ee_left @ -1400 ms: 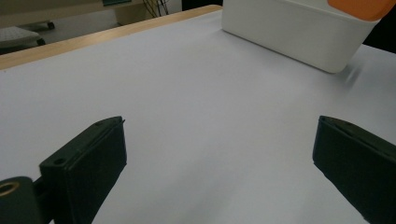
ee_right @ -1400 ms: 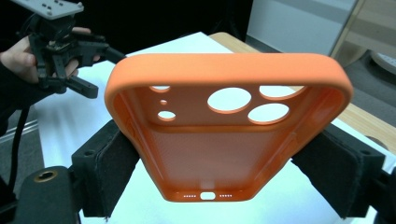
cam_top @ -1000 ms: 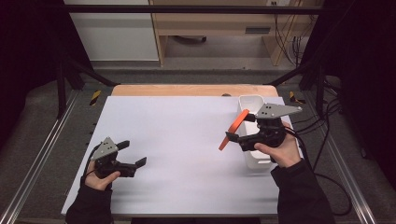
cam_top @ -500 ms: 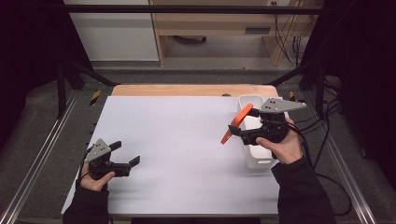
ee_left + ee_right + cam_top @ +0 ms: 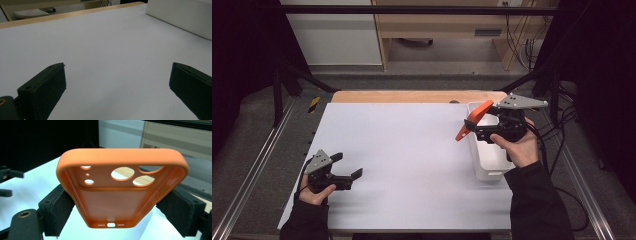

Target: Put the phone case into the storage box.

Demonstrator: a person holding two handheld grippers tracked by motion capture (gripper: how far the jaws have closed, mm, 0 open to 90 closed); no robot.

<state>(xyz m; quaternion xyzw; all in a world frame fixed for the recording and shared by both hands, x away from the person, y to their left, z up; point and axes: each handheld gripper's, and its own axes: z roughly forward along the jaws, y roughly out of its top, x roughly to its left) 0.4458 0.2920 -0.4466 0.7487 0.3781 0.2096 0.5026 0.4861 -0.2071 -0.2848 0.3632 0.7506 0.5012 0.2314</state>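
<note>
A white sheet covers the desk (image 5: 412, 150) almost to its edges, with a strip of bare wood showing along the far side. On the right part of the desk stands a long white bin (image 5: 487, 160), its long side running away from the person; in the left gripper view its wall (image 5: 182, 15) rises at the upper right.

The right hand-held gripper (image 5: 475, 131) is raised above the near-left rim of that bin, gripped by the person's right hand (image 5: 517, 147). Its jaws are clamped on an orange phone case (image 5: 473, 119), which stands tilted above the bin's left wall, clear of the desk. In the right gripper view the case (image 5: 122, 192) faces the camera with its hollow inner side, the black pads pressing on its two long edges, the camera cut-outs at the top and the charging slot at the bottom.

The left hand-held gripper (image 5: 349, 166) rests low at the near-left of the desk, held in the left hand (image 5: 314, 192). Its jaws have just been opening and now stand wide apart, with nothing between them but the white sheet.
</note>
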